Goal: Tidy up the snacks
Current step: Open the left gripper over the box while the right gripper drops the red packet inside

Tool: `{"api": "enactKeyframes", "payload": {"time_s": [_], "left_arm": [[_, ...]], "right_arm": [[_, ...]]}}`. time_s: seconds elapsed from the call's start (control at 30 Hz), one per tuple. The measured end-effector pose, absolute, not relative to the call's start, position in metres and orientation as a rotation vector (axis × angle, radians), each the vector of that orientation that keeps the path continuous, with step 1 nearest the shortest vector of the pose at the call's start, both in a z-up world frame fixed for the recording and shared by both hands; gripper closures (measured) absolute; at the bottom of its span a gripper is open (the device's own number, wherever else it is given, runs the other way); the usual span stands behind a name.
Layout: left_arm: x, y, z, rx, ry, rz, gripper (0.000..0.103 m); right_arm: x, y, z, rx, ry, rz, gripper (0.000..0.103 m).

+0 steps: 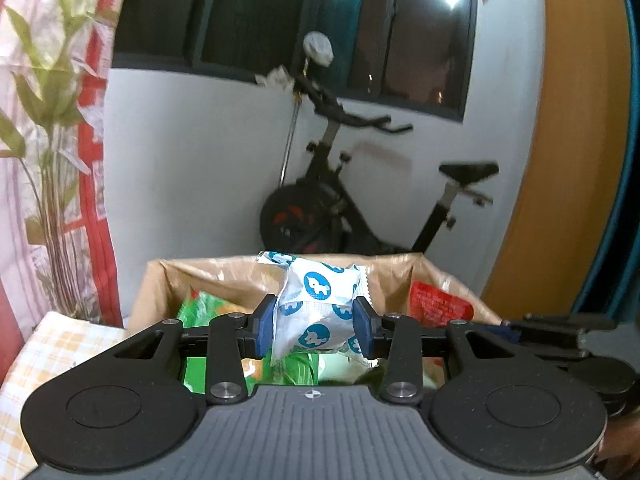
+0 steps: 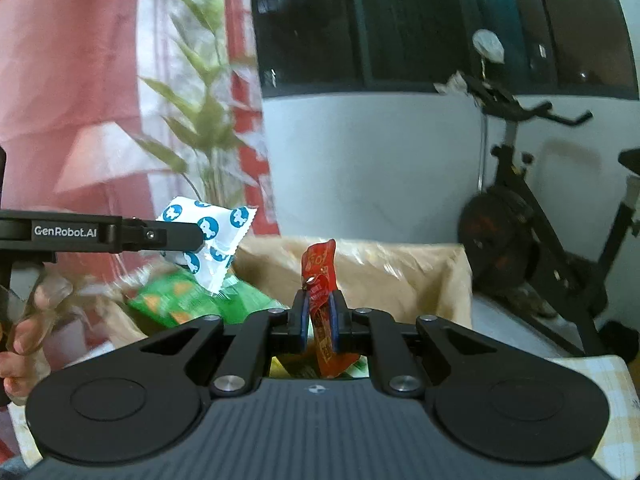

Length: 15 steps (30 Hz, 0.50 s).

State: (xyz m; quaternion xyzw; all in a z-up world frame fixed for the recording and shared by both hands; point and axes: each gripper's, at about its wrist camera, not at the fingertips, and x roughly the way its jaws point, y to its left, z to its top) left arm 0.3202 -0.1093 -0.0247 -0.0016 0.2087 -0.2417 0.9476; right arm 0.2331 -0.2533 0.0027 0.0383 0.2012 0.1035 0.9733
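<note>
My left gripper [image 1: 316, 326] was clamped on a white snack packet with blue round animal logos [image 1: 316, 304], both blue pads [image 1: 266, 330] pressing its sides, packet puffed and upright between them. It hung above the open cardboard box [image 1: 160, 280], near the box's middle. In the right wrist view the same white packet [image 2: 212, 240] showed at the tip of the left gripper [image 2: 192, 238], over the box's left side, above a green snack bag [image 2: 188, 300] lying inside. My left hand [image 2: 28, 332] showed at the frame's left edge, on the handle.

My right gripper [image 2: 320, 316] was closed tight on a thin red sachet [image 2: 322, 280], which stood upright, its top sticking up past the fingers and its lower end hanging below them. It was held over the cardboard box [image 2: 440, 268], towards the near edge.

In the left wrist view, 1 more red packet [image 1: 436, 304] leaned against the box's right wall and the green bag [image 1: 200, 308] lay at its left side. The box sat on a yellow checked cloth [image 1: 52, 356]. An exercise bike [image 1: 352, 208] stood by the white wall behind.
</note>
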Motion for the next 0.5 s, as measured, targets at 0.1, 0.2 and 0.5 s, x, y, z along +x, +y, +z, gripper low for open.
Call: {"api": "enactKeyframes", "payload": {"time_s": [0.1, 0.2, 0.5], "left_arm": [[0.324, -0.11, -0.029, 0.032, 0.44, -0.494, 0.059], [0.323, -0.104, -0.027, 0.027, 0.43, -0.496, 0.055], [0.309, -0.087, -0.02, 0.023, 0.433, -0.469, 0.042]], "right_arm": [[0.235, -0.254, -0.003, 0.054, 0.44, 0.179, 0.091], [0.236, -0.255, -0.006, 0.051, 0.468, 0.149, 0.09], [0.221, -0.246, -0.003, -0.001, 0.471, 0.158, 0.076]]}}
